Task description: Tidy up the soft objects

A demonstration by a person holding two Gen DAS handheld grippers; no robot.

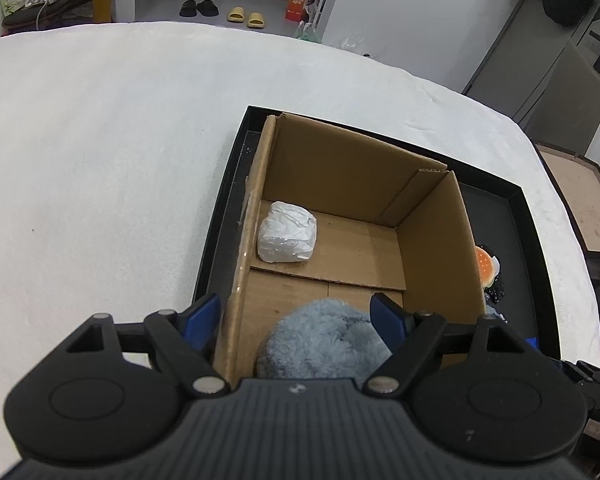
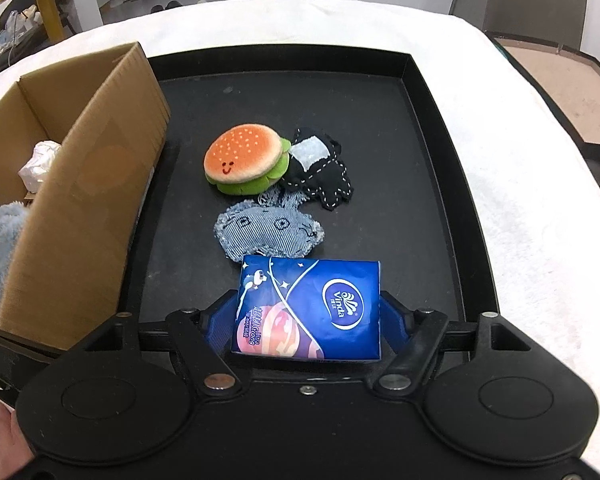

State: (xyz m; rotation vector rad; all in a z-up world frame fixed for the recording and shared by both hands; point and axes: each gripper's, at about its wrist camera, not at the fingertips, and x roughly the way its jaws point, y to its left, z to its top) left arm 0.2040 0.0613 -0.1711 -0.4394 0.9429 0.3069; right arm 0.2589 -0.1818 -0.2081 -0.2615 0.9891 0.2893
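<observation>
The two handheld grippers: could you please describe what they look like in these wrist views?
The left gripper and right gripper look alike: matte black bodies with two round discs, angled black linkage bars with silver pivot pins, and blue fingers. The left body has a ribbed top. No cables or sleeves show.

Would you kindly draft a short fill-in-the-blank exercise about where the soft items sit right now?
1. The white wrapped bundle lies inside the ____ box.
2. The right gripper has its blue pads on either side of a blue ____ pack.
3. The burger plush rests on the black ____.
4. The denim plush lies between the burger plush and the ____ pack.

Missing words: cardboard; tissue; tray; tissue
</observation>
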